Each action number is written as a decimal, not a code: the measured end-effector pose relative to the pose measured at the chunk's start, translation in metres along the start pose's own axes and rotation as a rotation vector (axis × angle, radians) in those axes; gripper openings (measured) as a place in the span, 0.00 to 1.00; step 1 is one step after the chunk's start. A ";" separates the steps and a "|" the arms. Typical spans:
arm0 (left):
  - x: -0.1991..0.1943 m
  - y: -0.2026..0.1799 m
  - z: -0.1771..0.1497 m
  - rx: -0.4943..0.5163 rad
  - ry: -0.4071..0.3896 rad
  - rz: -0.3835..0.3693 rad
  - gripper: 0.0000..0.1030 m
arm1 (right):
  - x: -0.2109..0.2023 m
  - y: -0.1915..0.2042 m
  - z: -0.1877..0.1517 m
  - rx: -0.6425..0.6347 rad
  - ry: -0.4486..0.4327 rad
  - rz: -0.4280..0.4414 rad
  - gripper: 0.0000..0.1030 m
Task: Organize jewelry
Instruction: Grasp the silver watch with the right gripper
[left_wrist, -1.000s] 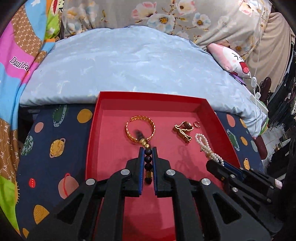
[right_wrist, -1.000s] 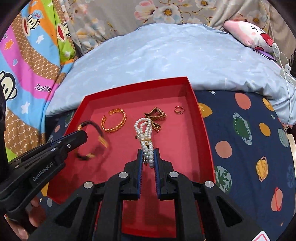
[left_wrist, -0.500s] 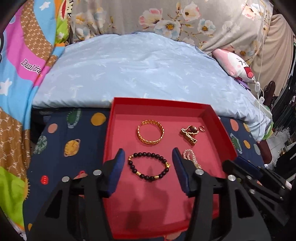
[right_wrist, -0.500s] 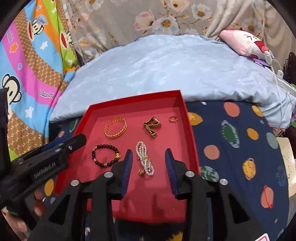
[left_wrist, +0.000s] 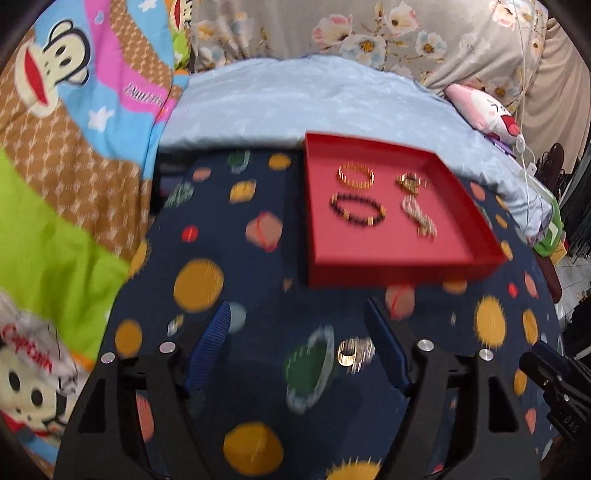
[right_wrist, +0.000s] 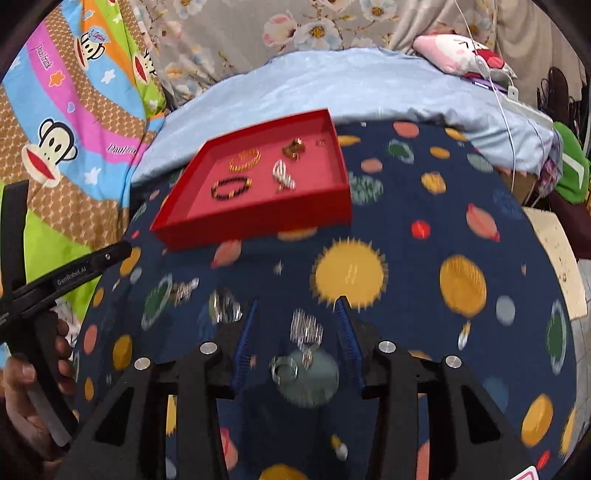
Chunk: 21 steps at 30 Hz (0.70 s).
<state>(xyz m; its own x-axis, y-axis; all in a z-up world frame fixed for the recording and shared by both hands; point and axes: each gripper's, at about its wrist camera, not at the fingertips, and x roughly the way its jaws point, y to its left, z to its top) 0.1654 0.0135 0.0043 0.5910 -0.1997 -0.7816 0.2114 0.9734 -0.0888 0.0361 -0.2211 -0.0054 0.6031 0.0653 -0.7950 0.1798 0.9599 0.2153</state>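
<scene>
Both grippers have pulled back out of the red tray (left_wrist: 399, 266) since the earlier frames, leaving the black bead bracelet (left_wrist: 357, 211) and the pearl strand (left_wrist: 419, 218) lying on the tray floor instead of pinched between the pads. Left wrist view: left gripper (left_wrist: 299, 350) sits at lower centre over the navy planet-print cloth (left_wrist: 229, 280), jaws wide and opening further, nothing clamped; a blurred gold ring-like piece (left_wrist: 352, 355) lies on the cloth between them, nearer the right-hand finger, contact unclear. Tray is at upper right of that frame, with the gold bangle (left_wrist: 355, 176) at back left, a gold clasp piece (left_wrist: 408, 181) at back right, bead bracelet front left, pearl strand front right, all apart from each other. Right wrist view: right gripper (right_wrist: 295, 339) at lower centre, jaws partly apart and opening, pads bare; blurred silver pieces (right_wrist: 306, 328) and a small silver ring (right_wrist: 284, 370) lie on the cloth between the fingers, not gripped. More silver bits (right_wrist: 224, 309) lie just left of the left-hand finger. Tray shows at upper centre-left there. A hand (right_wrist: 22, 384) at the lower left edge holds the left gripper's handle. Heavy motion blur in both views.
</scene>
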 end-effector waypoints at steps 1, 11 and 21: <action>-0.001 0.002 -0.010 0.000 0.016 0.007 0.70 | 0.000 0.003 -0.005 -0.007 0.009 -0.002 0.41; -0.004 0.007 -0.068 -0.015 0.114 0.006 0.70 | 0.032 0.038 -0.013 -0.066 0.073 0.053 0.41; -0.002 0.009 -0.072 -0.024 0.131 0.002 0.70 | 0.073 0.057 0.008 -0.078 0.097 0.049 0.41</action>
<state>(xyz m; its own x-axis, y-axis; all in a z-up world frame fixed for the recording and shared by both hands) 0.1098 0.0310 -0.0398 0.4840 -0.1823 -0.8559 0.1903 0.9766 -0.1004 0.0970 -0.1638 -0.0468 0.5308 0.1348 -0.8367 0.0892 0.9729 0.2133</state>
